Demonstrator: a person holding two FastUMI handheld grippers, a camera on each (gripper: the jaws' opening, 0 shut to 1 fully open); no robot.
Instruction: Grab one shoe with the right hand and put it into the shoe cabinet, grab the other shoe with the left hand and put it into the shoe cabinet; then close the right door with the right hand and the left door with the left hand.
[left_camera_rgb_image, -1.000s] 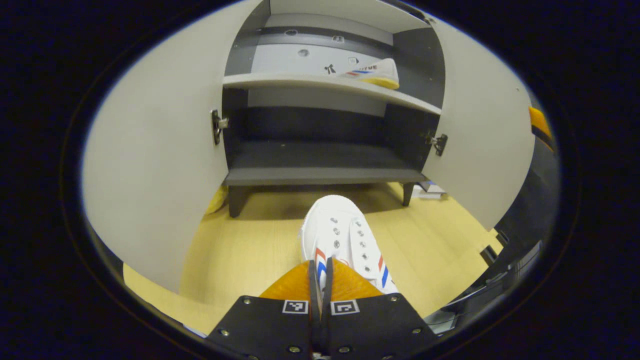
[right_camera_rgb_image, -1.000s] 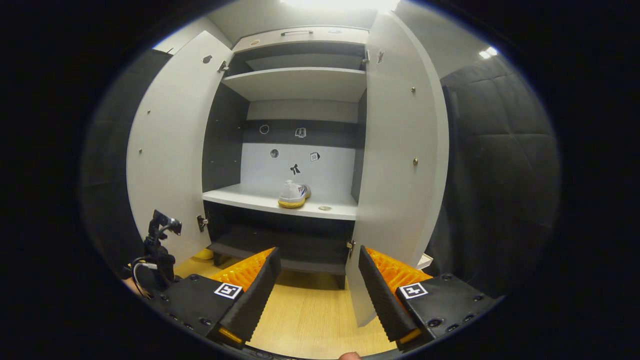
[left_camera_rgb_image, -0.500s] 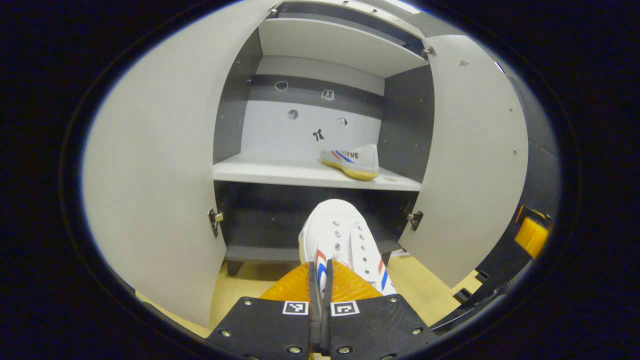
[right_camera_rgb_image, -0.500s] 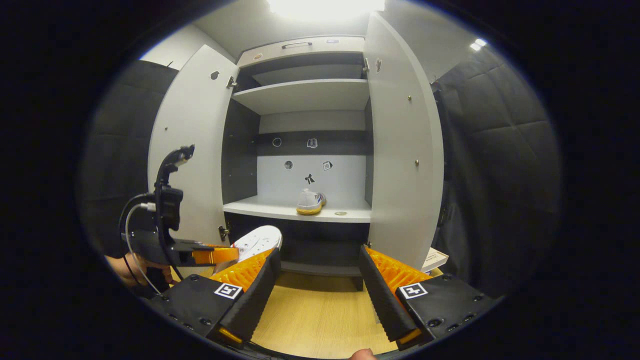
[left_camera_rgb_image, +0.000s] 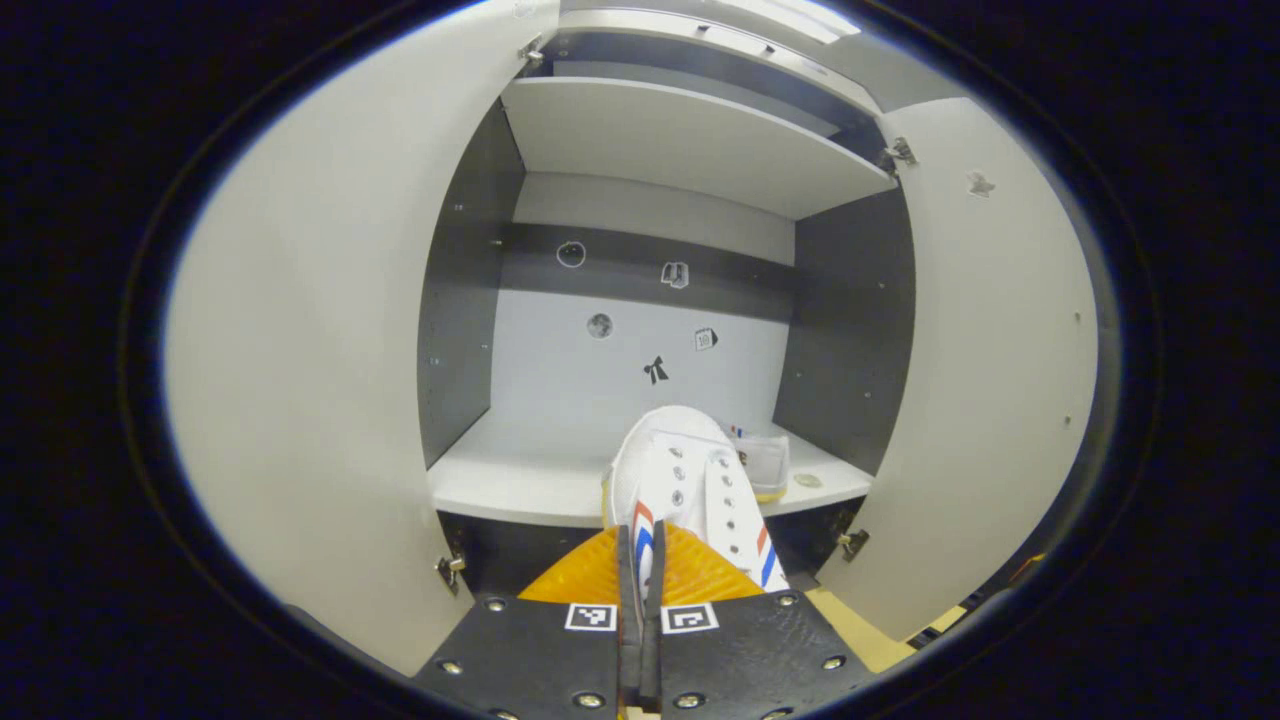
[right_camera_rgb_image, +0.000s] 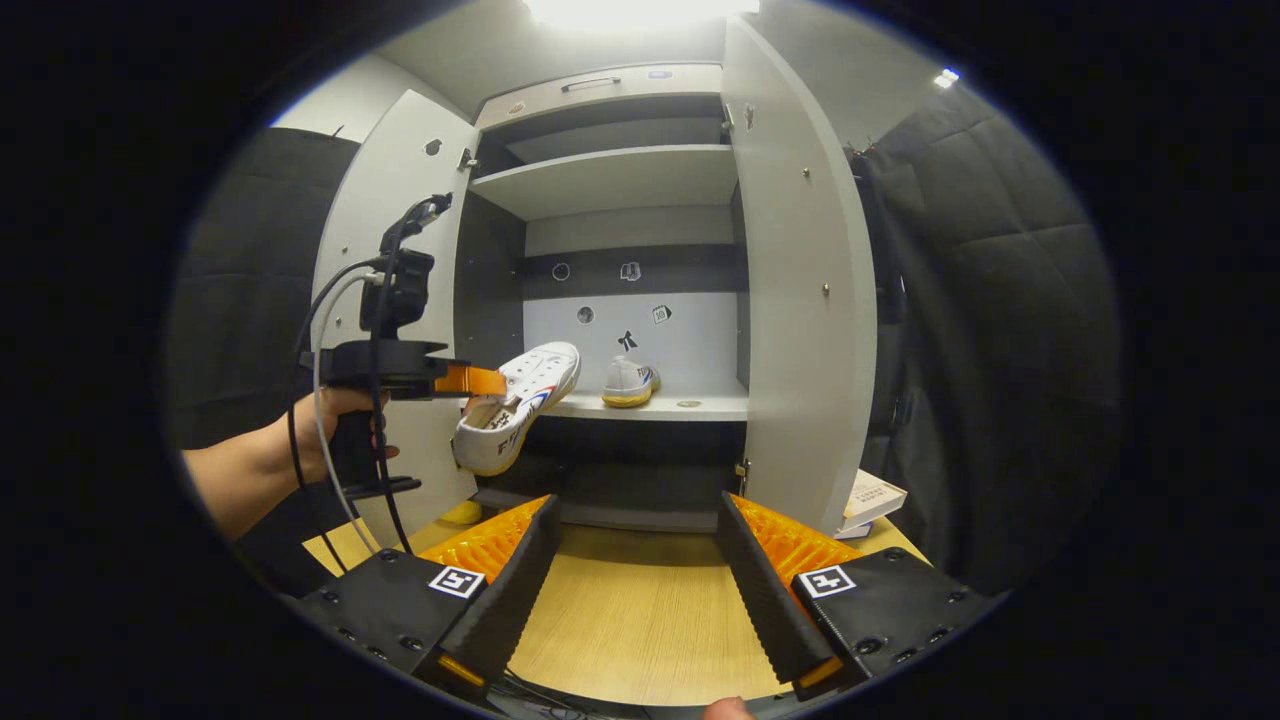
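- One shoe (right_camera_rgb_image: 628, 383) already sits on the cabinet shelf (right_camera_rgb_image: 690, 407).
- Left gripper (left_camera_rgb_image: 640, 560), clamped on the second shoe (left_camera_rgb_image: 680, 490), holds it near that shelf.
- Right gripper (right_camera_rgb_image: 635, 560) is apart, empty; both doors (right_camera_rgb_image: 805, 290) not yet closed.

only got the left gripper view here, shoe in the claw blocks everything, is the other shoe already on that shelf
Observer: Yes. In the right gripper view the first shoe stands on the middle shelf, toward its right side.
Operator: is my shoe over the shelf yet
Observer: Not quite. The held shoe hangs in front of the open cabinet at the shelf's left end, toe raised toward it, heel drooping below the shelf edge.
Operator: right claw doing anything
Observer: The right claw is open and holds nothing, low over the wooden floor, facing the cabinet.
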